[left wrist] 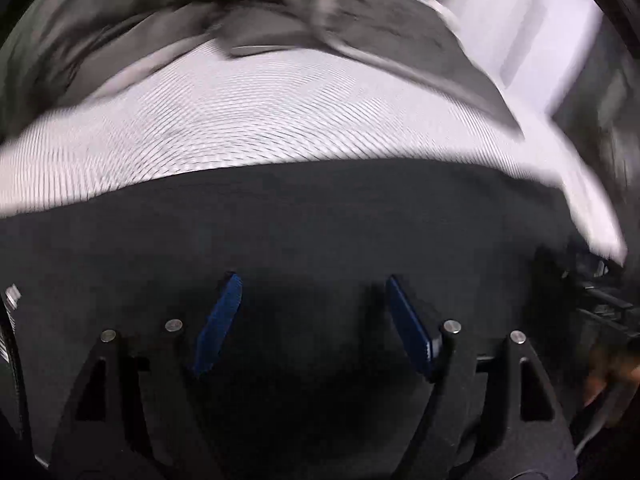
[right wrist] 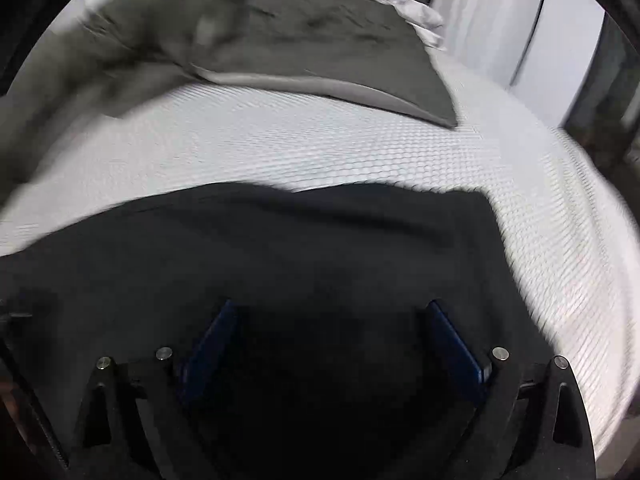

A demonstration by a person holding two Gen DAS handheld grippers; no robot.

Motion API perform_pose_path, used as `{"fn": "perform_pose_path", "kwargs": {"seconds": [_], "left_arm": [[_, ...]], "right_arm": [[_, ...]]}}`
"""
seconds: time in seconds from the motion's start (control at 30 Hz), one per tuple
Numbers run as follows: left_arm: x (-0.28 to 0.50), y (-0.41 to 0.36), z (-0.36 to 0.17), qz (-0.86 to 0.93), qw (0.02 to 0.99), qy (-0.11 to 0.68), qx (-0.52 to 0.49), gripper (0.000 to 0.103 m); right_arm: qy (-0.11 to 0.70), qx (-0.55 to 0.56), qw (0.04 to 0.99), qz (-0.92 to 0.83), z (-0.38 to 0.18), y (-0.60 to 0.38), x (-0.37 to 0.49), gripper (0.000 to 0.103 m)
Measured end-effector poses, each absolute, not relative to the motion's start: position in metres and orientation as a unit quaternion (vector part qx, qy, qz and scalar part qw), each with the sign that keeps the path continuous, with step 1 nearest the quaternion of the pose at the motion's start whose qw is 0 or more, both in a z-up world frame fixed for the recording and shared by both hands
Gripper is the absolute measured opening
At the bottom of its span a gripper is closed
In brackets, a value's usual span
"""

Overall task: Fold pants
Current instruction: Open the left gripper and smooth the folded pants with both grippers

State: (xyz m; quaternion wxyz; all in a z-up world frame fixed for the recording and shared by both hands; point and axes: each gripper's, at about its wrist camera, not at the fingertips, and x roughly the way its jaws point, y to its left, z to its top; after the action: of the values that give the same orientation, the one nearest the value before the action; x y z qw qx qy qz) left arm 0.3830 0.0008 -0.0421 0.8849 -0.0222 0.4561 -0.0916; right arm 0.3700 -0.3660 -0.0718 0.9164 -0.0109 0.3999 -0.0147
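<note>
A white textured bed [right wrist: 320, 148] carries the black pants [right wrist: 280, 248], lying flat under both grippers, left gripper [left wrist: 312, 320] and right gripper [right wrist: 332, 344], jaws spread, empty. Next fold: pinch matching edges, lift evenly.

White textured bedspread [right wrist: 320, 148], grey blanket [right wrist: 320, 40], white wall [right wrist: 500, 20] behind.

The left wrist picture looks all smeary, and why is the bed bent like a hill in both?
Left wrist view: motion blur smears the grey blanket and the white bedcover; the black pants look nearly featureless. Right wrist view: sharper in the middle, the bedcover's edges streak. In both, the fisheye lens bends the flat bed into a hill.
</note>
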Motion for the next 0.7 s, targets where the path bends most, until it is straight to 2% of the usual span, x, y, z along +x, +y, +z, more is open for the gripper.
{"fn": "perform_pose_path", "kwargs": {"seconds": [0.1, 0.13, 0.23, 0.3, 0.37, 0.5, 0.6, 0.7], "left_arm": [[0.368, -0.006, -0.055, -0.095, 0.876, 0.47, 0.051, 0.073], [0.364, -0.001, -0.059, -0.093, 0.876, 0.47, 0.059, 0.076], [0.357, 0.045, -0.061, -0.045, 0.88, 0.47, 0.049, 0.081], [0.356, 0.08, -0.065, 0.01, 0.881, 0.47, 0.05, 0.086], [0.353, 0.126, -0.07, 0.059, 0.878, 0.474, 0.007, 0.089], [0.344, 0.166, -0.069, 0.045, 0.88, 0.468, -0.07, 0.086], [0.323, 0.18, -0.056, -0.012, 0.886, 0.449, -0.12, 0.077], [0.296, 0.209, -0.035, -0.033, 0.896, 0.421, -0.137, 0.076]], "right_arm": [[0.416, -0.062, 0.906, 0.052, -0.076, -0.32, 0.356, 0.097], [0.419, -0.076, 0.902, 0.069, -0.081, -0.304, 0.348, 0.097], [0.454, -0.115, 0.883, 0.042, -0.111, -0.297, 0.328, 0.097], [0.453, -0.106, 0.885, 0.017, -0.11, -0.311, 0.32, 0.097], [0.45, -0.096, 0.888, -0.018, -0.106, -0.323, 0.307, 0.097], [0.449, -0.094, 0.888, -0.039, -0.104, -0.323, 0.283, 0.097], [0.426, -0.135, 0.894, -0.041, -0.089, -0.313, 0.274, 0.097], [0.4, -0.134, 0.907, -0.002, -0.08, -0.293, 0.257, 0.097]]}}
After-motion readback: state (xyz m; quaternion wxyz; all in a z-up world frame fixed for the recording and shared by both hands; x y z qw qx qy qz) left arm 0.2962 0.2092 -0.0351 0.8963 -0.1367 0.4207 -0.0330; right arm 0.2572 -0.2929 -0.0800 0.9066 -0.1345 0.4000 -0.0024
